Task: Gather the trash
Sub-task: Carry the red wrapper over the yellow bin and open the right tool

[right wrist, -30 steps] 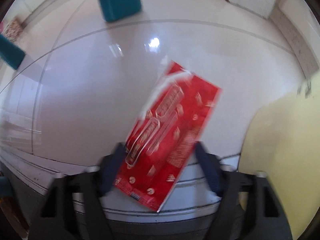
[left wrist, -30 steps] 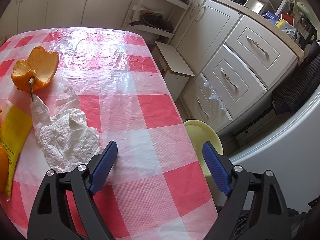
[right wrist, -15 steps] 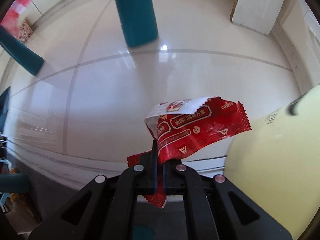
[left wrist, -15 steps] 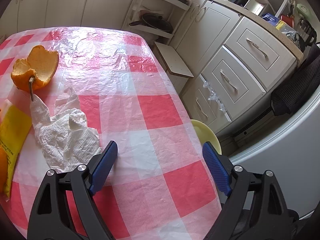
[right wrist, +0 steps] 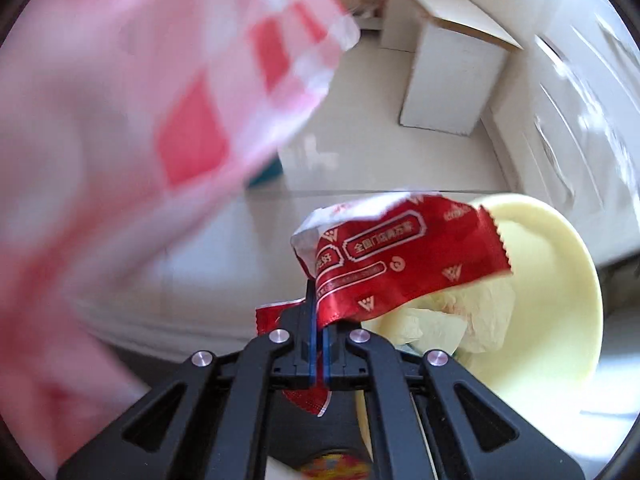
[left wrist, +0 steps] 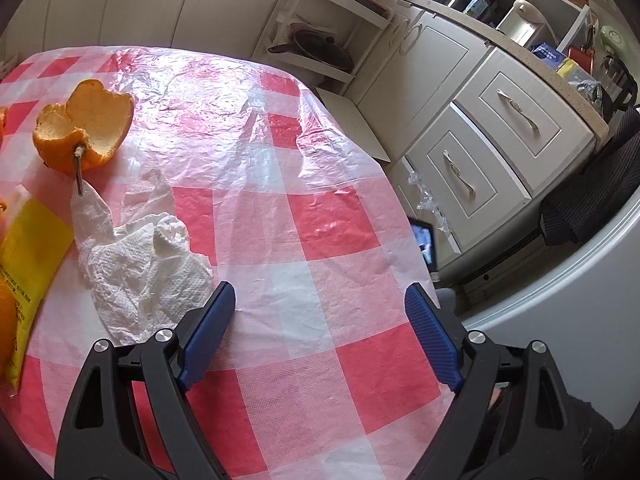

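My right gripper (right wrist: 319,320) is shut on a red snack wrapper (right wrist: 400,256) and holds it beside the pale yellow trash bin (right wrist: 560,280), which holds crumpled tissue (right wrist: 468,316). My left gripper (left wrist: 318,328) is open and empty, low over the checked table. A crumpled white paper towel (left wrist: 144,268) lies just left of its left finger (left wrist: 208,328). An orange peel (left wrist: 86,132) and a yellow packet (left wrist: 28,264) lie farther left.
The red-and-white tablecloth (left wrist: 320,240) hangs over the table edge, and shows blurred at the left of the right wrist view (right wrist: 120,120). Kitchen drawers (left wrist: 500,152) and a shelf unit (left wrist: 320,40) stand behind. A white box (right wrist: 448,80) sits on the floor.
My right gripper closed on the red wrapper, lifted it off the floor and swung up toward the bin and table edge. The left gripper drifted slightly; the bin left its view.
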A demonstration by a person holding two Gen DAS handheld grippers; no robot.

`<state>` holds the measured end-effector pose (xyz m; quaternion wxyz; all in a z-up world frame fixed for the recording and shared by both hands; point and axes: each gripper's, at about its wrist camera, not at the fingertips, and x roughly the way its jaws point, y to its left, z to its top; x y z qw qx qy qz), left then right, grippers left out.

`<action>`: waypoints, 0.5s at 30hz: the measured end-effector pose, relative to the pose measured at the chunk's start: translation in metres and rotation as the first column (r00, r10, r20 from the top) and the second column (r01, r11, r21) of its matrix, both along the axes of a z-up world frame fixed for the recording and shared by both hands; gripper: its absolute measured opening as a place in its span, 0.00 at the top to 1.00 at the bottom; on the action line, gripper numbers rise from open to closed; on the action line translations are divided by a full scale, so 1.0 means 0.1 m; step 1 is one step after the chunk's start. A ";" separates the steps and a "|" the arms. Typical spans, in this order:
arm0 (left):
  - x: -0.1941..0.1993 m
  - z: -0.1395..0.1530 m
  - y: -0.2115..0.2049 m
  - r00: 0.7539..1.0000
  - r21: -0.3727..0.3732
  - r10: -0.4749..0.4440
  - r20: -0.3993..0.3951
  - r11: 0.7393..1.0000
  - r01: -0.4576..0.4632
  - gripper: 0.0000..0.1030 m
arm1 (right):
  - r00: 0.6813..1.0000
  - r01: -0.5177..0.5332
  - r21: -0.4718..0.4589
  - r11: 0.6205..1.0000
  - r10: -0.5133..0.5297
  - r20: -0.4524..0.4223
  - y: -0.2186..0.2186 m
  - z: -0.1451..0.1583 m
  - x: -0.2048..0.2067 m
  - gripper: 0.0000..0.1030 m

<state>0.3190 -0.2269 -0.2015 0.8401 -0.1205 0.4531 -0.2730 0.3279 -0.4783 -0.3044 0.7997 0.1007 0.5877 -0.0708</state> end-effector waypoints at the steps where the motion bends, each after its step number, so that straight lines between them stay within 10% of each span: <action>1: -0.01 0.00 -0.02 1.000 0.012 -0.001 0.004 1.000 0.001 0.20 | 0.999 0.034 0.045 0.998 -0.035 0.018 -0.11 0.09 -0.01 0.98; 9: 0.00 0.02 -0.07 1.000 0.024 0.003 0.008 1.000 -0.003 0.20 | 0.993 0.087 0.063 0.994 -0.092 0.070 -0.55 0.62 -0.33 0.98; 13: 0.00 0.02 -0.08 1.000 0.029 0.003 0.009 1.000 -0.003 0.20 | 0.997 0.031 -0.054 0.998 -0.035 -0.072 -0.71 0.48 -0.32 0.94; 14: 0.00 0.02 -0.08 1.000 0.031 0.002 0.010 1.000 -0.003 0.20 | 0.990 0.013 -0.071 0.997 -0.022 -0.139 -0.70 0.37 -0.32 0.87; 15: 0.00 0.02 -0.08 1.000 0.034 0.002 0.011 0.999 -0.002 0.20 | 0.981 -0.004 -0.089 0.996 -0.014 -0.194 -0.69 0.23 -0.38 0.56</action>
